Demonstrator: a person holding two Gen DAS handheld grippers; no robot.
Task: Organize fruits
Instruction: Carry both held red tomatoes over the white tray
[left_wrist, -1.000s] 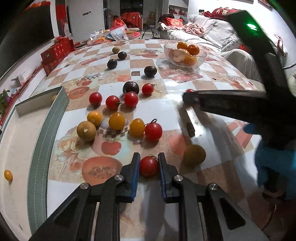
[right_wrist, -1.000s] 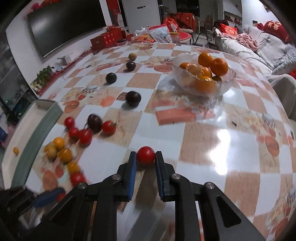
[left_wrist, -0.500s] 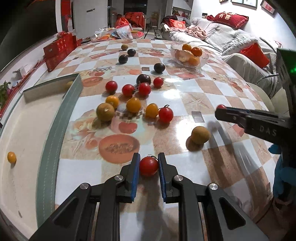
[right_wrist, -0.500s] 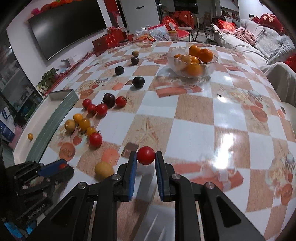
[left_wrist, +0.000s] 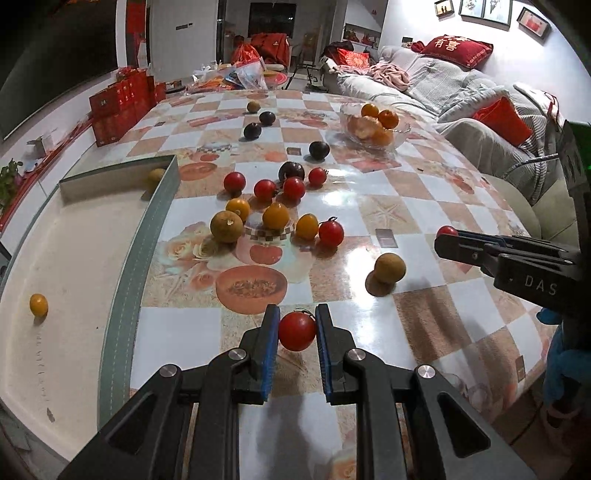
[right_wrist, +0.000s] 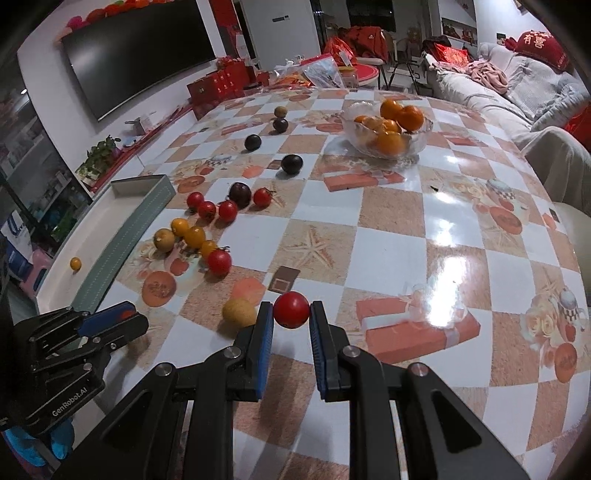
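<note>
Left claw (left_wrist: 297, 329) clamped on a red cherry tomato (left_wrist: 296, 331), raised above the bench (left_wrist: 376, 201) beside the tray (left_wrist: 122, 295). Right claw (right_wrist: 291, 314) likewise clamped on a second red tomato (right_wrist: 291, 309), just beside a yellow fruit (right_wrist: 239, 312).

Indoor lamplight from overhead, rather dim toward the room's corners. The glossy checkered tablecloth (left_wrist: 369, 206) throws white glare patches, and the fruit on it casts soft short shadows. Both views bend strongly at their black-vignetted edges, but the centres stay sharp.
</note>
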